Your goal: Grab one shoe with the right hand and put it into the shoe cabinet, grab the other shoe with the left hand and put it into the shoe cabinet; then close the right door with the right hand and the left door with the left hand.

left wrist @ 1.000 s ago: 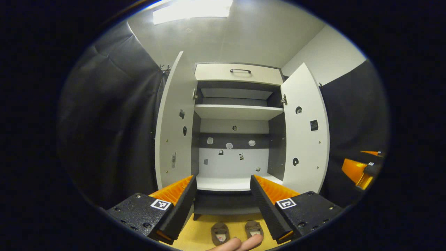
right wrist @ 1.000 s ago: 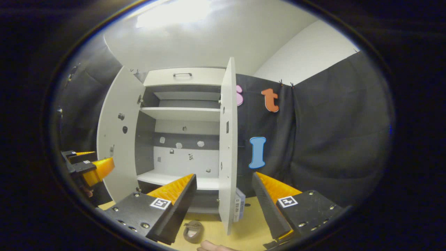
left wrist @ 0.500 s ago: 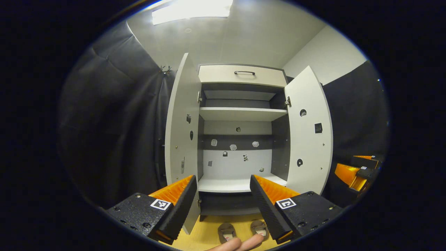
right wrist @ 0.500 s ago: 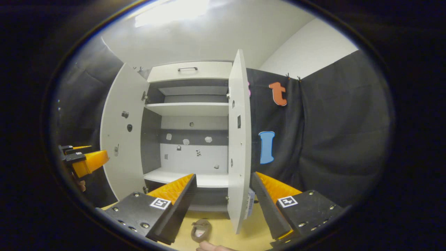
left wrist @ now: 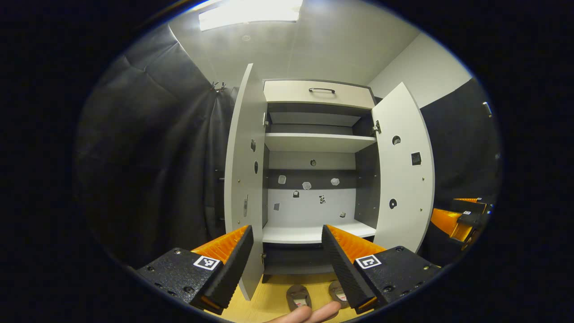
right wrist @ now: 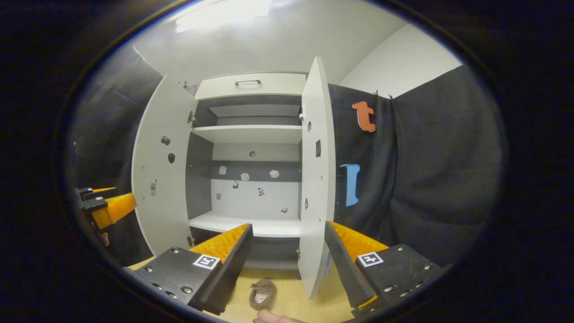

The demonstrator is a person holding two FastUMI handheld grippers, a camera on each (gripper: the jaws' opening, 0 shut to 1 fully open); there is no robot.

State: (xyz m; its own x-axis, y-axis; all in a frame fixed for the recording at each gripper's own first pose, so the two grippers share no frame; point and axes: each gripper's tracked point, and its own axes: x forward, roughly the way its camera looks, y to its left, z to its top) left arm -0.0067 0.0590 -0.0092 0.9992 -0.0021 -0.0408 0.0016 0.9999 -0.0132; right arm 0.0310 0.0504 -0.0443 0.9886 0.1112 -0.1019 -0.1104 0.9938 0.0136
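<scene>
Now you have drifted right of a second ago; both shoes [left wrist: 314, 296] lie on the floor [right wrist: 291, 305] before the open shoe cabinet [left wrist: 314, 179]. Your left gripper [left wrist: 287, 260] and right gripper [right wrist: 289, 260] gape wide, holding nothing, and the shelves [left wrist: 314, 233] are bare.

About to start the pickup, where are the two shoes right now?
Both shoes sit side by side on the yellow floor before the open shoe cabinet, low in the left gripper view between the left tongs.

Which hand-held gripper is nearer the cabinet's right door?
Right. The right hand-held gripper faces the right door edge-on, between its open fingers. The left hand-held gripper faces the cabinet's middle, that door off to its right.
</scene>
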